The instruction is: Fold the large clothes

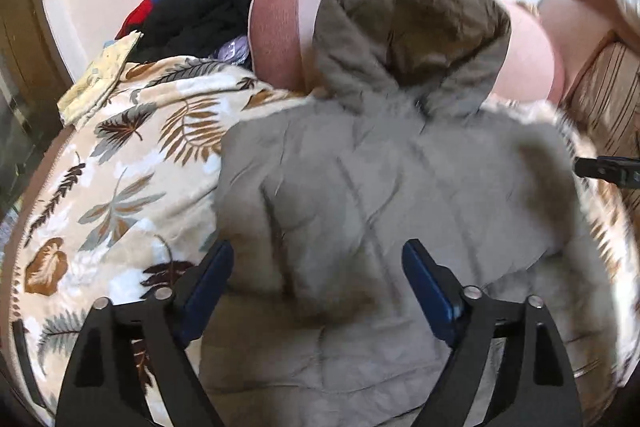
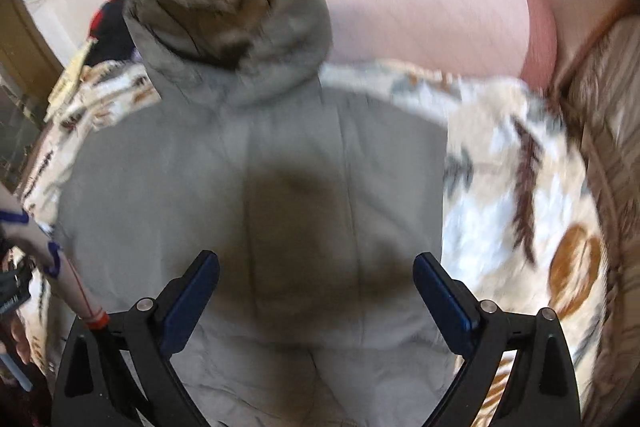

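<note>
A grey quilted hooded jacket [image 1: 380, 195] lies flat on a leaf-patterned bedspread [image 1: 120, 163], its hood [image 1: 412, 31] at the far end against a pink pillow. My left gripper [image 1: 318, 267] is open and empty, hovering over the jacket's lower left part. In the right wrist view the same jacket [image 2: 256, 187] fills the middle, hood [image 2: 232, 11] at the top. My right gripper [image 2: 316, 279] is open and empty above the jacket's lower back. The right gripper's tip [image 1: 608, 169] shows at the left wrist view's right edge.
A pile of black and red clothes [image 1: 192, 15] lies at the bed's far left. A pink pillow [image 2: 420, 3] runs along the head of the bed. A brown striped cover [image 2: 608, 131] lies at the right. The bedspread [image 2: 520, 187] shows right of the jacket.
</note>
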{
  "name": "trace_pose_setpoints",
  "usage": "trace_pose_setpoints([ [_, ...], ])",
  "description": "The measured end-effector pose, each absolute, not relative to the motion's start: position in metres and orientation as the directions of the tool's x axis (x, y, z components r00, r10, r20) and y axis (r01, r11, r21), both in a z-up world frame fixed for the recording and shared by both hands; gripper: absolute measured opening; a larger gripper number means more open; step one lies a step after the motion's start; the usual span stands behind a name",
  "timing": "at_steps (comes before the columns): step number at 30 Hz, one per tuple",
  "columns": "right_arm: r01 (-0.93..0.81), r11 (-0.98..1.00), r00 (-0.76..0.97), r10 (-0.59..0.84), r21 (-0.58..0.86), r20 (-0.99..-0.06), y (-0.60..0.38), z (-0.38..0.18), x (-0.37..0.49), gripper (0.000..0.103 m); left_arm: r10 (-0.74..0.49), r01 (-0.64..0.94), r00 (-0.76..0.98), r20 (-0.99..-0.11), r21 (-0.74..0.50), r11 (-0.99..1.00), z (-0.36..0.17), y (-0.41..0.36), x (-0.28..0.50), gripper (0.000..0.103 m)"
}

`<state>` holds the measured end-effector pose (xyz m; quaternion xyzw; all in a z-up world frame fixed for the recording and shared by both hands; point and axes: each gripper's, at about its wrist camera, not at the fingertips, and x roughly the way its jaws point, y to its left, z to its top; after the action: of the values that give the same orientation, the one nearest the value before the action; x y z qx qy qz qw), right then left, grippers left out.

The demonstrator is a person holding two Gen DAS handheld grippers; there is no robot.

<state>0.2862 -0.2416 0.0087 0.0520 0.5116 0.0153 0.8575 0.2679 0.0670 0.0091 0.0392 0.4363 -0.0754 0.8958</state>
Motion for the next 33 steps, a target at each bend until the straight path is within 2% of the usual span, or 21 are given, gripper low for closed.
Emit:
trace_pose_setpoints([
  [2, 0.002, 0.994, 0.502, 0.091, 0.106, -0.86, -0.238, 0.028, 0.303, 0.1, -0.131, 0.173, 0.595, -0.793, -0.033, 0.984, 0.011, 0.066, 0.277, 0.092],
  [8, -0.062, 0.986, 0.568, 0.164, 0.157, -0.806, -0.23, 0.076, 0.366, 0.1, -0.116, 0.174, 0.533, -0.838, -0.025, 0.984, -0.021, 0.058, 0.302, 0.092],
  [13, -0.126, 0.986, 0.601, 0.164, 0.109, -0.782, -0.216, 0.099, 0.417, 0.1, -0.122, 0.201, 0.509, -0.852, -0.021, 0.979, -0.045, 0.054, 0.311, 0.092],
  [19, -0.2, 0.979, 0.569, 0.148, 0.038, -0.809, -0.195, 0.094, 0.474, 0.1, -0.168, 0.232, 0.498, -0.851, -0.056, 0.971, -0.052, 0.058, 0.316, 0.092],
  [24, -0.275, 0.958, 0.533, 0.086, -0.077, -0.841, -0.16, 0.073, 0.503, 0.1, -0.183, 0.249, 0.496, -0.849, -0.063, 0.966, -0.048, 0.062, 0.317, 0.092],
  [26, -0.284, 0.956, 0.536, 0.098, -0.07, -0.838, -0.155, 0.07, 0.502, 0.09, -0.186, 0.25, 0.5, -0.846, -0.065, 0.966, -0.045, 0.064, 0.316, 0.092],
  [28, -0.294, 0.954, 0.535, 0.114, -0.058, -0.837, -0.15, 0.069, 0.496, 0.035, -0.185, 0.249, 0.508, -0.841, -0.061, 0.967, -0.041, 0.067, 0.313, 0.092],
  [30, -0.299, 0.953, 0.536, 0.127, -0.047, -0.835, -0.147, 0.068, 0.482, 0.022, -0.175, 0.242, 0.516, -0.838, -0.053, 0.969, -0.037, 0.069, 0.31, 0.092],
  [33, -0.319, 0.946, 0.556, 0.147, -0.047, -0.818, -0.14, 0.072, 0.451, 0.017, -0.17, 0.227, 0.522, -0.836, -0.056, 0.972, -0.031, 0.073, 0.304, 0.092],
])
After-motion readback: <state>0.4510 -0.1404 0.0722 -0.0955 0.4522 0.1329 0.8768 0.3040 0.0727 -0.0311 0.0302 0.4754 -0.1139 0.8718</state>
